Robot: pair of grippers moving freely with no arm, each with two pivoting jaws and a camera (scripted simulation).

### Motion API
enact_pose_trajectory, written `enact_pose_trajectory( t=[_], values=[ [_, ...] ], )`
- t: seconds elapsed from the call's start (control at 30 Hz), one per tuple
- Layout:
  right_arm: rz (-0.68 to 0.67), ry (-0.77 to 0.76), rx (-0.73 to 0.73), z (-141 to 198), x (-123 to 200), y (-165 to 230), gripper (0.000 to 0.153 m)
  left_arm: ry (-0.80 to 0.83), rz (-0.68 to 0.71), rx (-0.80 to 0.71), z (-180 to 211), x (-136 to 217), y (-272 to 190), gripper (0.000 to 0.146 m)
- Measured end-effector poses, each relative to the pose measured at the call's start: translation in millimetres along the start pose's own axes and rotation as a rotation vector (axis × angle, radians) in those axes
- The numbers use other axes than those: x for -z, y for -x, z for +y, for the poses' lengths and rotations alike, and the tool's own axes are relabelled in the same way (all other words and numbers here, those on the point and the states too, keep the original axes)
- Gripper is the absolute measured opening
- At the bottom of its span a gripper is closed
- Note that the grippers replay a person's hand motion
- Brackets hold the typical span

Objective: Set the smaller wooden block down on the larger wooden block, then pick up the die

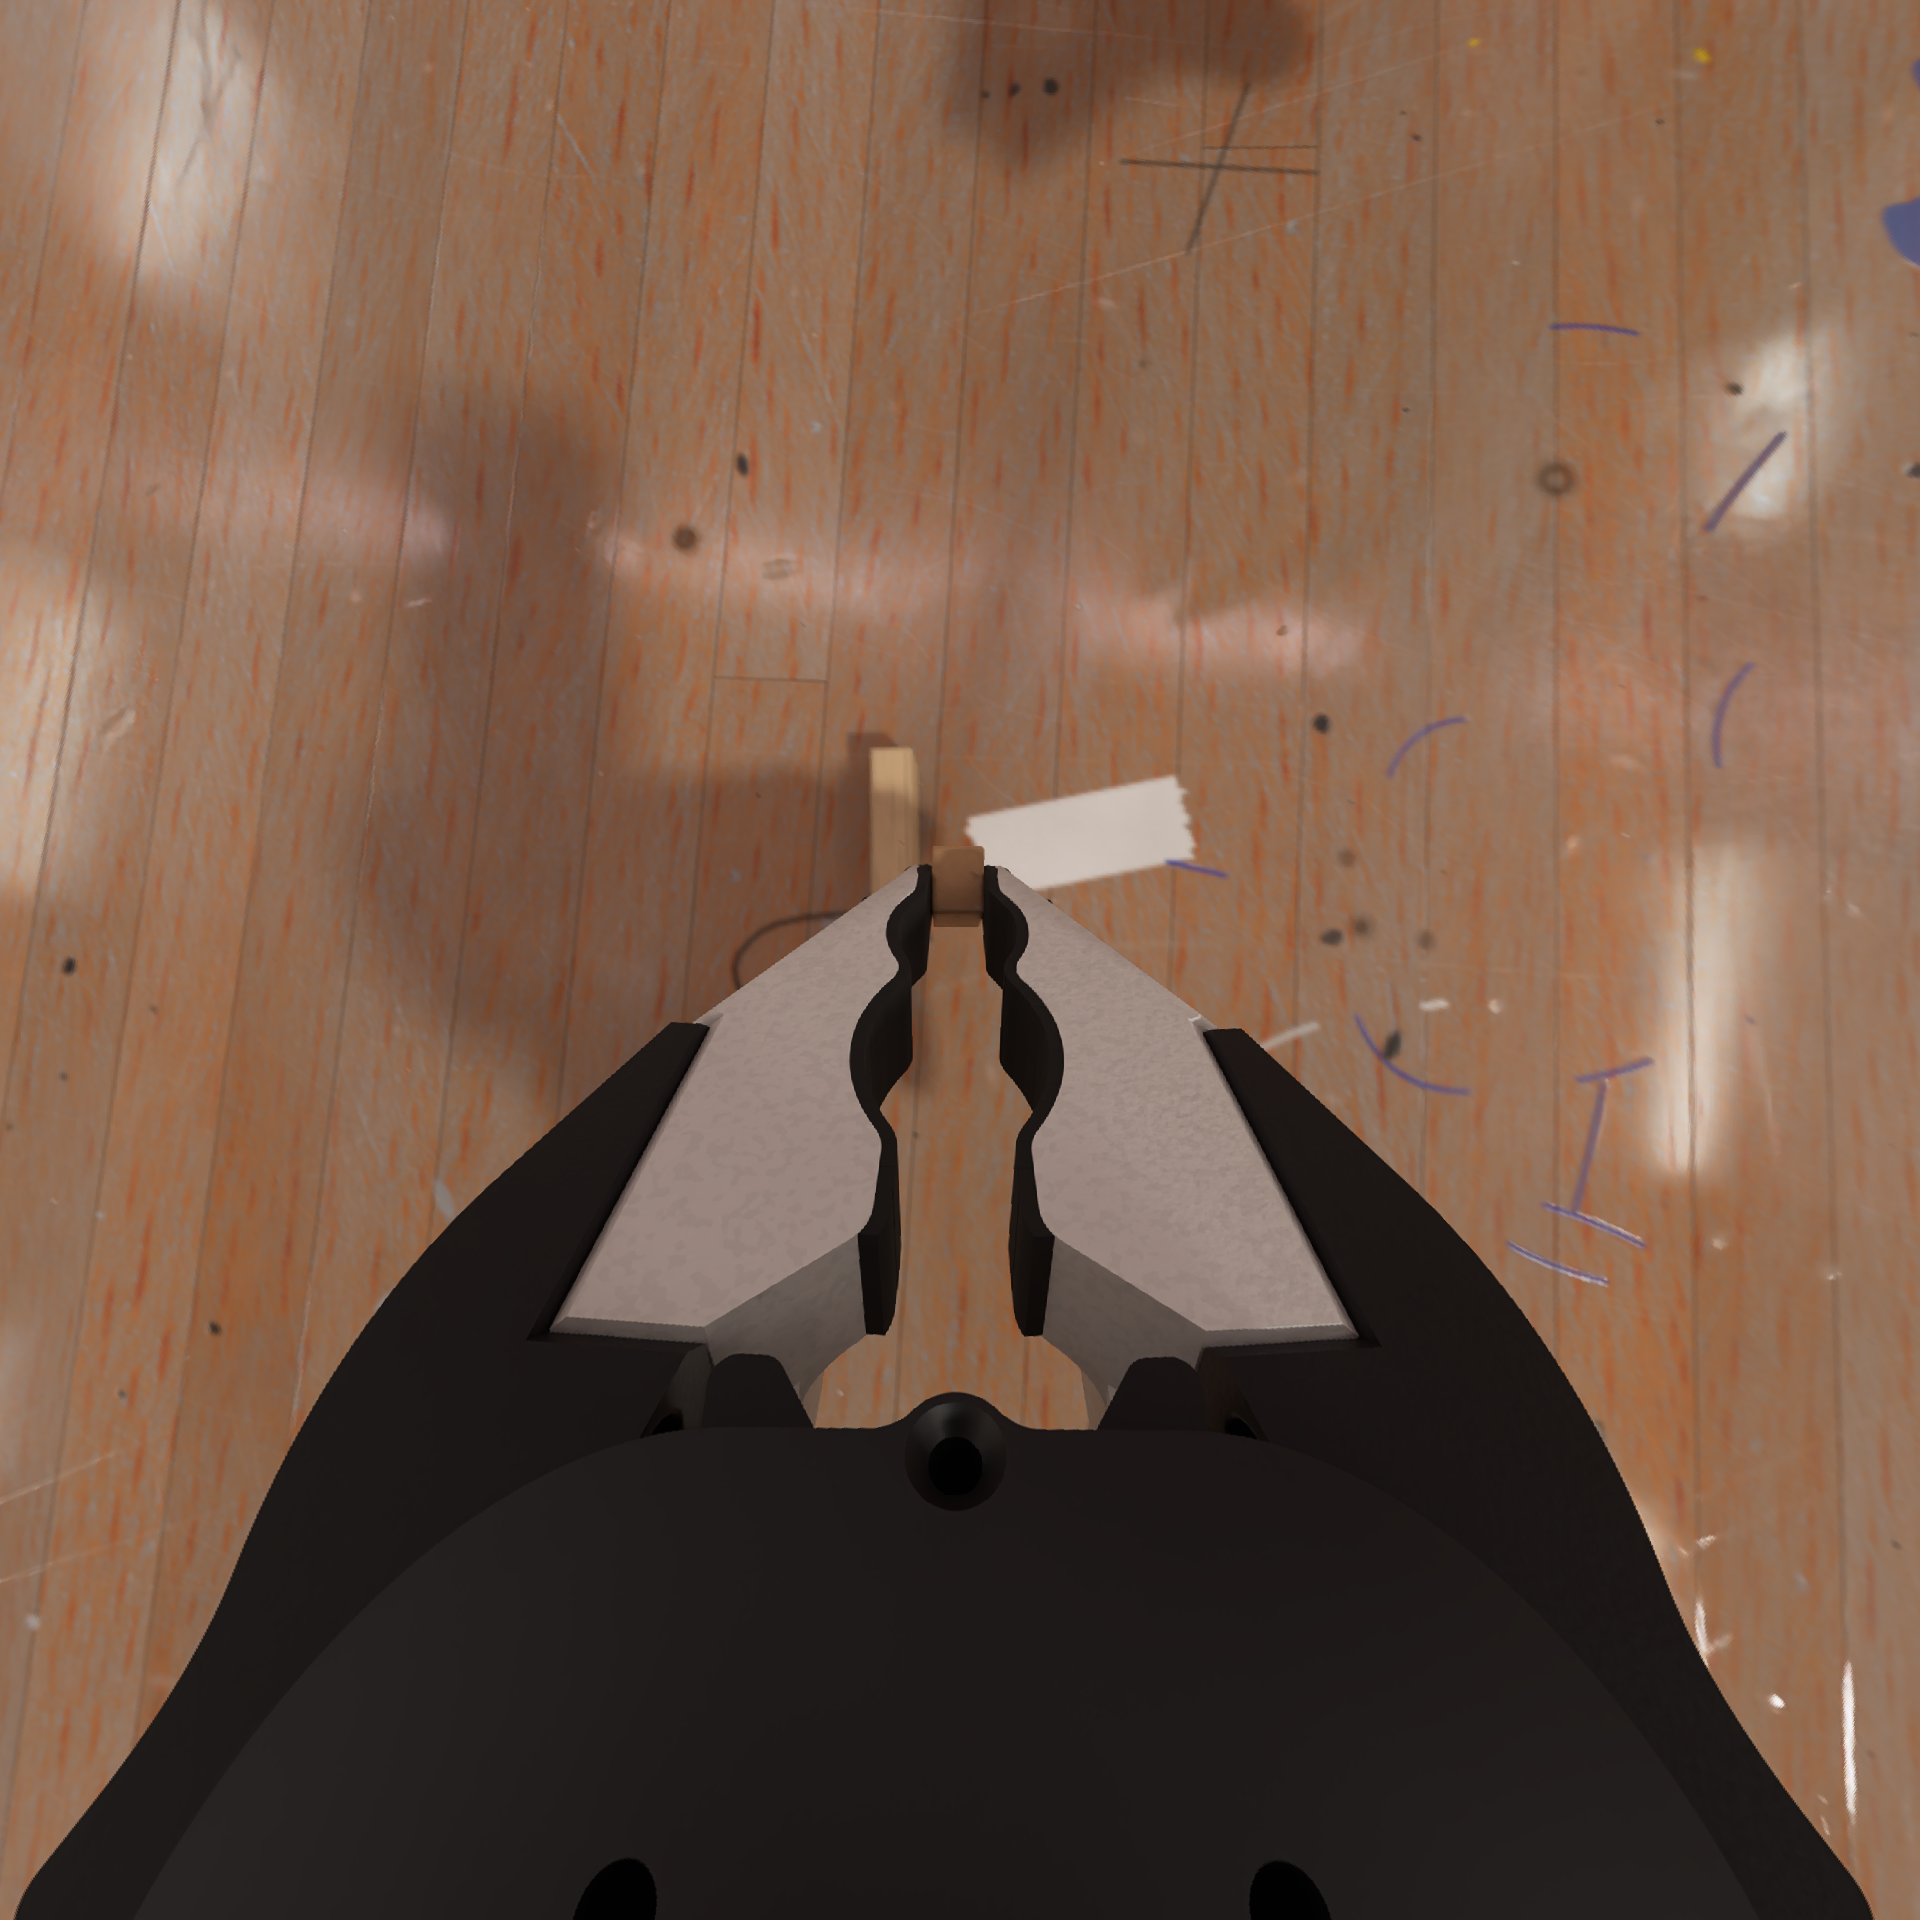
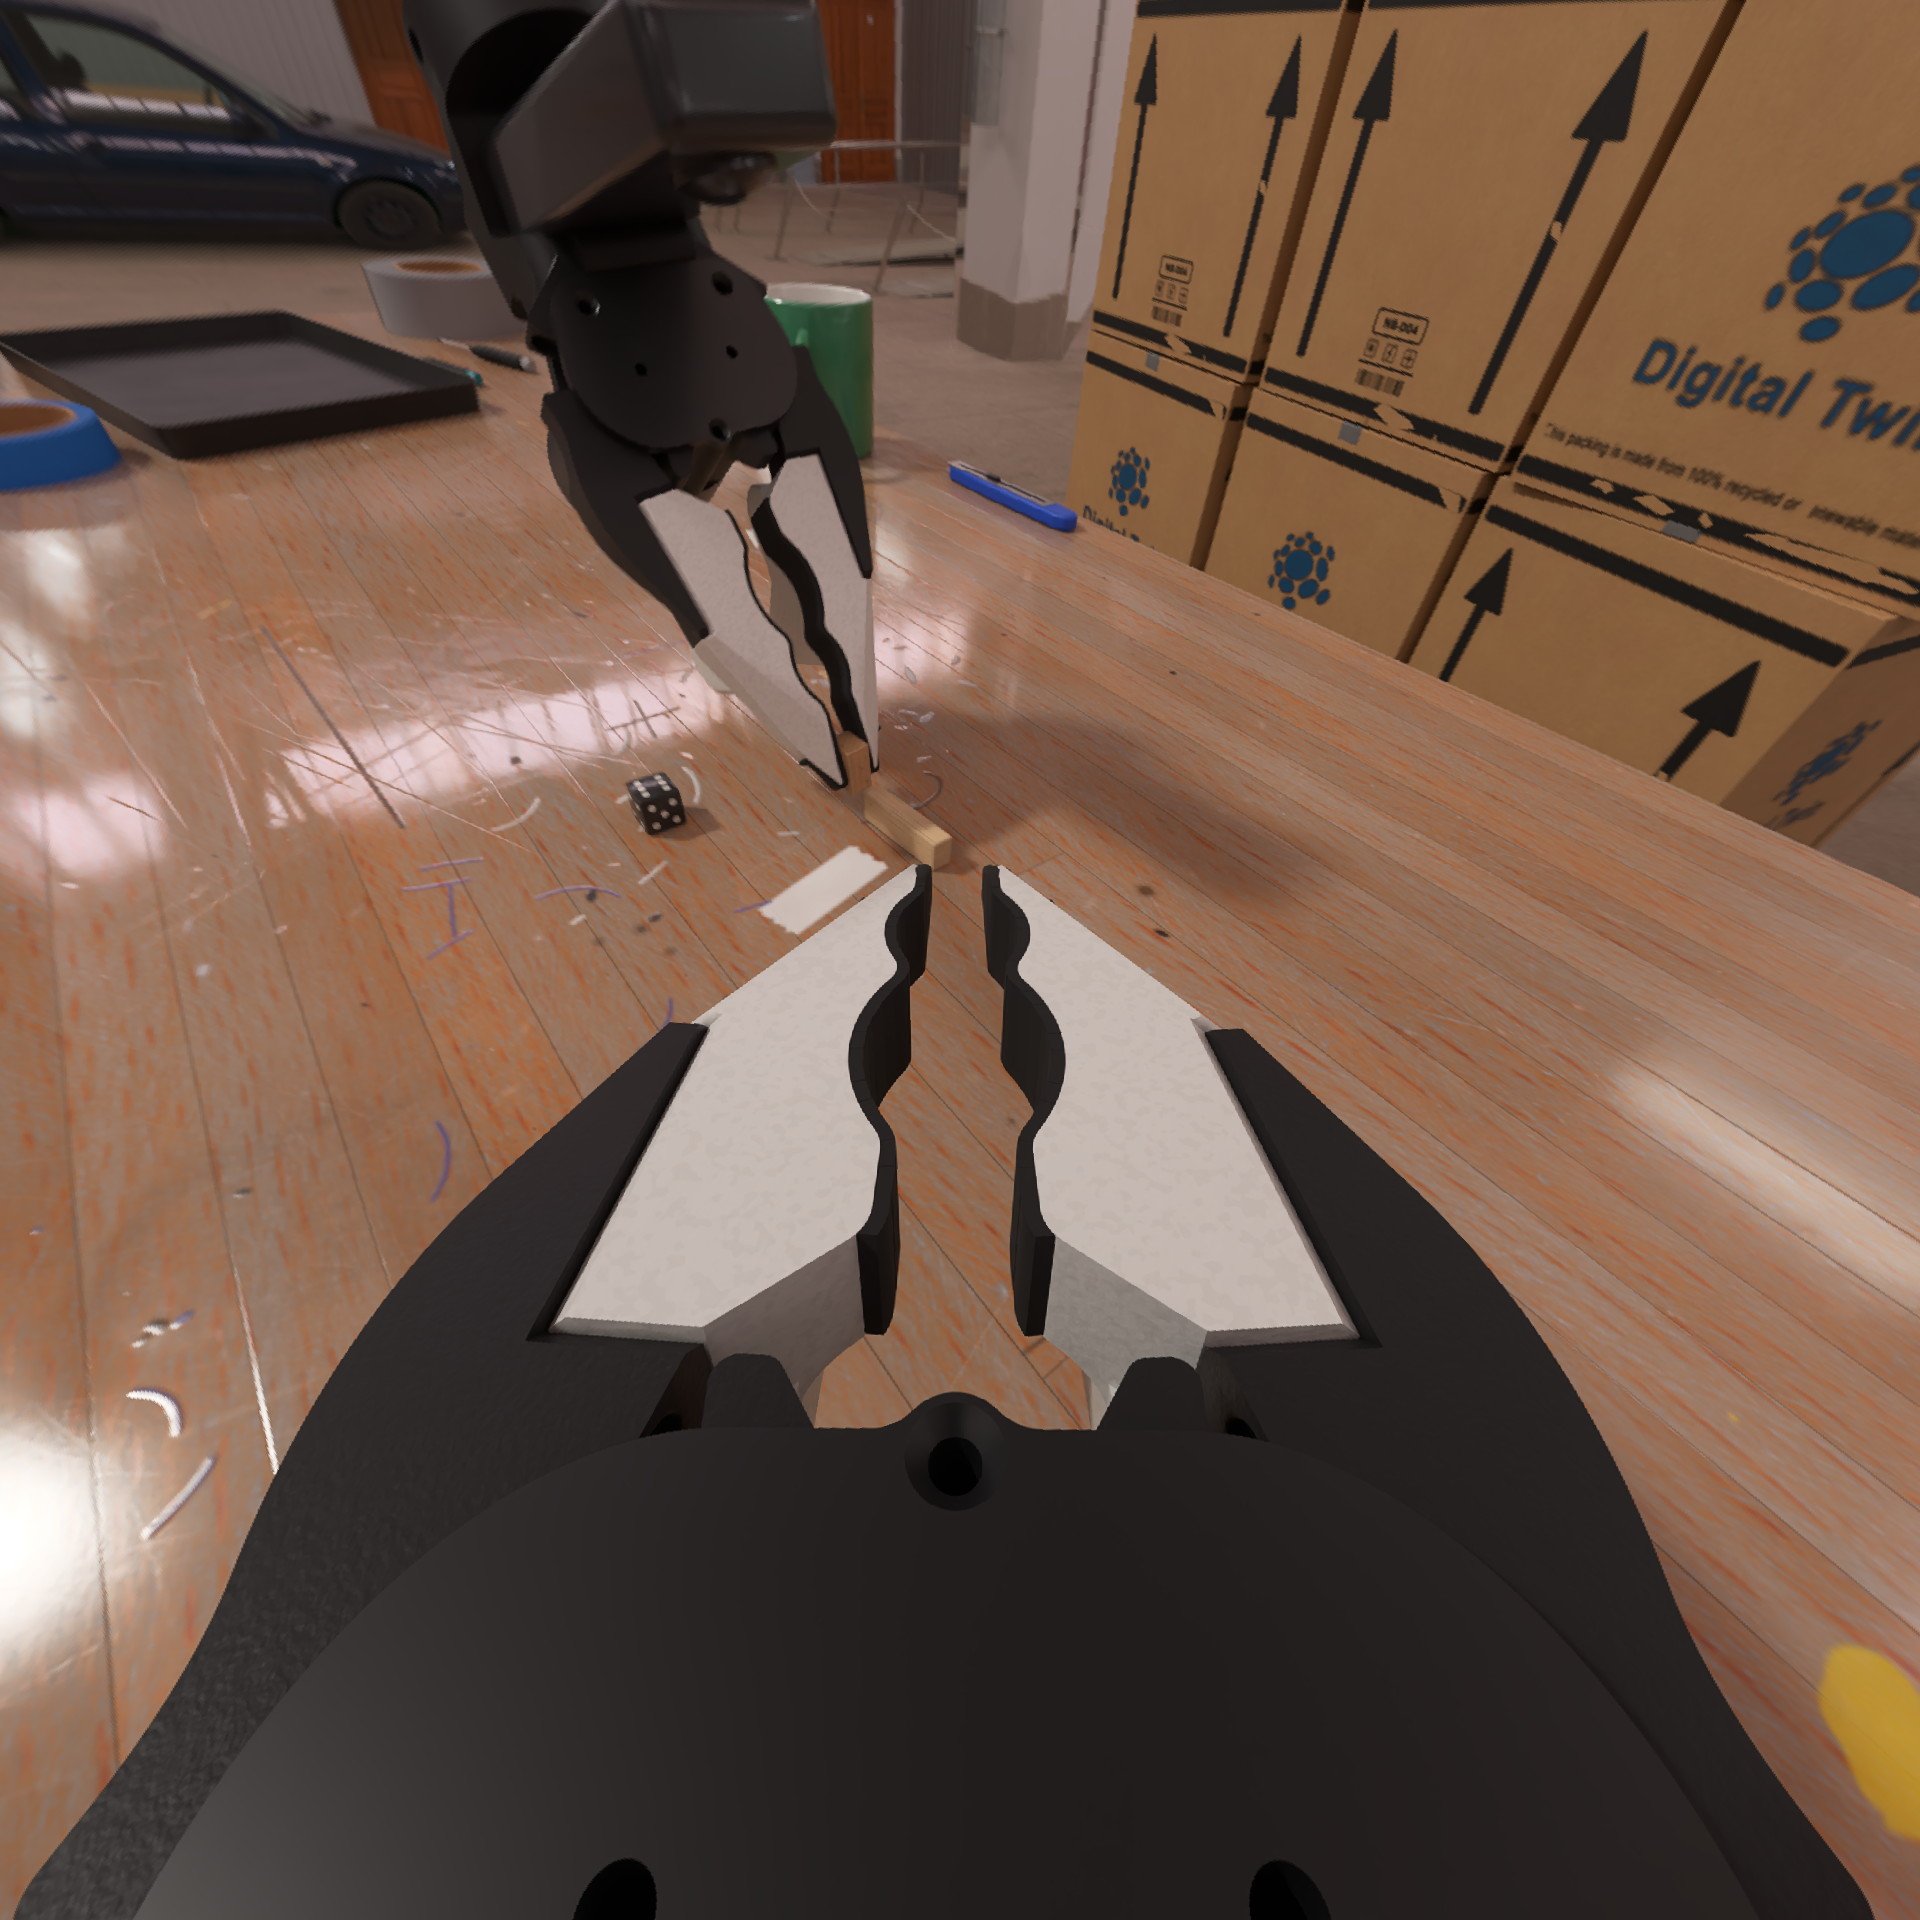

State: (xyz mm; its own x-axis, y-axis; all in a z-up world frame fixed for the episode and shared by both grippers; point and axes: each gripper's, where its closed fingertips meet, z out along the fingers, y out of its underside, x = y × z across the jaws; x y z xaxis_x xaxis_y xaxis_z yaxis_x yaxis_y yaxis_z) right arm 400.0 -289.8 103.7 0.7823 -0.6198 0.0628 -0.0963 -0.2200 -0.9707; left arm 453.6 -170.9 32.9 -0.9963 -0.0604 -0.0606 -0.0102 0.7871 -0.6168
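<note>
My left gripper (image 1: 954, 878) is shut on the smaller wooden block (image 1: 956, 883), a small tan cube pinched at the fingertips. The larger wooden block (image 1: 894, 816), a pale long bar, lies on the wooden table just left of and beyond the held cube. In the right wrist view the left gripper (image 2: 847, 764) points steeply down and holds the cube (image 2: 856, 750) at the far end of the bar (image 2: 912, 828); I cannot tell whether they touch. The black die (image 2: 655, 803) with white pips sits left of them. My right gripper (image 2: 956, 883) is empty, its jaws a narrow gap apart, just short of the bar.
A strip of white tape (image 2: 831, 888) lies beside the bar. Farther back are a black tray (image 2: 239, 379), a blue tape roll (image 2: 42, 436), a grey tape roll (image 2: 436, 291), a green cup (image 2: 831, 343) and a blue knife (image 2: 1013, 497). Stacked cardboard boxes (image 2: 1507, 364) stand at the right.
</note>
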Motion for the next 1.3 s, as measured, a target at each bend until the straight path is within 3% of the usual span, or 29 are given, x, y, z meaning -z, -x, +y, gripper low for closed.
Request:
enact_pose_trajectory(
  t=[0.5, 0.63, 0.8, 1.13, 1.3],
  values=[
    [0.009, 0.085, 0.07, 19, -13, 6, 0.009, -0.025, -0.003, 0.041, -4, -17, 16, 0.011],
    [0.015, 0.098, 0.075, 22, -14, 6, 0.009, -0.077, -0.031, 0.059, -10, -8, 20, 0.023],
    [0.024, 0.105, 0.073, 24, -14, 5, 0.009, -0.12, -0.021, 0.029, -14, 23, 10, 0.02],
    [0.009, 0.122, 0.08, 27, -17, 8, 0.009, 0.093, 0.122, 0.008, 53, 31, -54, 0.021],
    [0.012, 0.133, 0.088, 29, -17, 9, 0.009, 0.095, 0.146, 0.01, 59, 23, -56, 0.023]
  ],
)
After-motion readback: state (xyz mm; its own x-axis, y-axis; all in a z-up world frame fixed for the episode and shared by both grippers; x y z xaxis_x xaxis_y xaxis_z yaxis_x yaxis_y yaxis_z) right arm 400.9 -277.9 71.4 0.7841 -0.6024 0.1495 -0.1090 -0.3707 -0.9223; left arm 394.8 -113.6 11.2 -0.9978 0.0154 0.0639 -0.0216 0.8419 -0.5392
